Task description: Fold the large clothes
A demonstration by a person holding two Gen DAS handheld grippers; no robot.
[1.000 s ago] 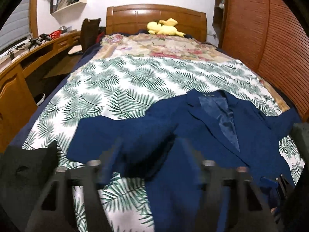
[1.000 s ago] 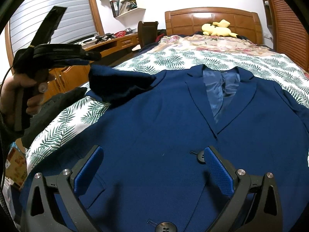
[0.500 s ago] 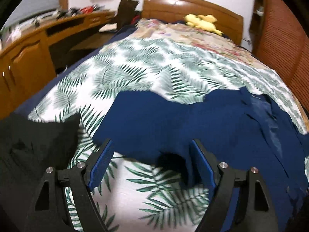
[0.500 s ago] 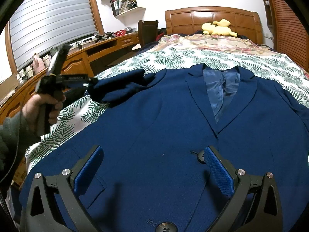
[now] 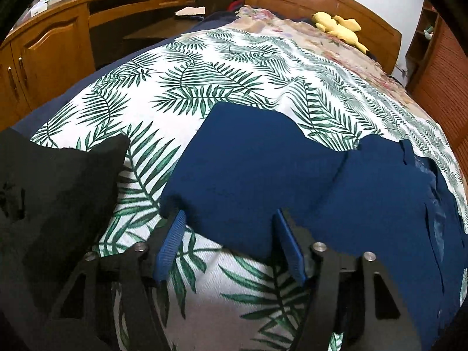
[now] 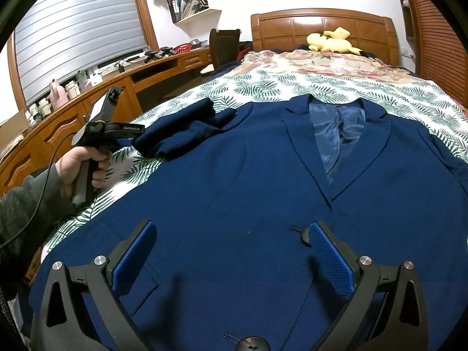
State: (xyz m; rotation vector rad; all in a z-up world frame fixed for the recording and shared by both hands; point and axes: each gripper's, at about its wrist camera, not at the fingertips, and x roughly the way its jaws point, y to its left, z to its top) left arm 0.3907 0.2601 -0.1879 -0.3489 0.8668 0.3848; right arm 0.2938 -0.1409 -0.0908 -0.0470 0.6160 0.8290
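Note:
A navy blue suit jacket [image 6: 263,181] lies face up on the bed, collar toward the headboard. Its left sleeve [image 5: 248,169] lies out to the side on the leaf-print sheet; it also shows in the right wrist view [image 6: 181,134]. My left gripper [image 5: 231,242] is open, low over the sheet, its jaws on either side of the sleeve's near edge. In the right wrist view the left gripper [image 6: 128,134] sits at the sleeve end. My right gripper [image 6: 231,260] is open and empty, hovering over the jacket's lower front near a button [image 6: 304,235].
A black garment [image 5: 52,193] lies on the bed's left edge. A wooden desk [image 6: 87,105] runs along the left wall. A yellow plush toy [image 6: 330,41] sits by the headboard [image 6: 321,26]. Wooden wardrobe doors [image 5: 438,70] stand on the right.
My left gripper let go of the sleeve, opened, and dropped down to the sheet at the sleeve's edge. The sleeve now lies flatter. My right gripper has not moved.

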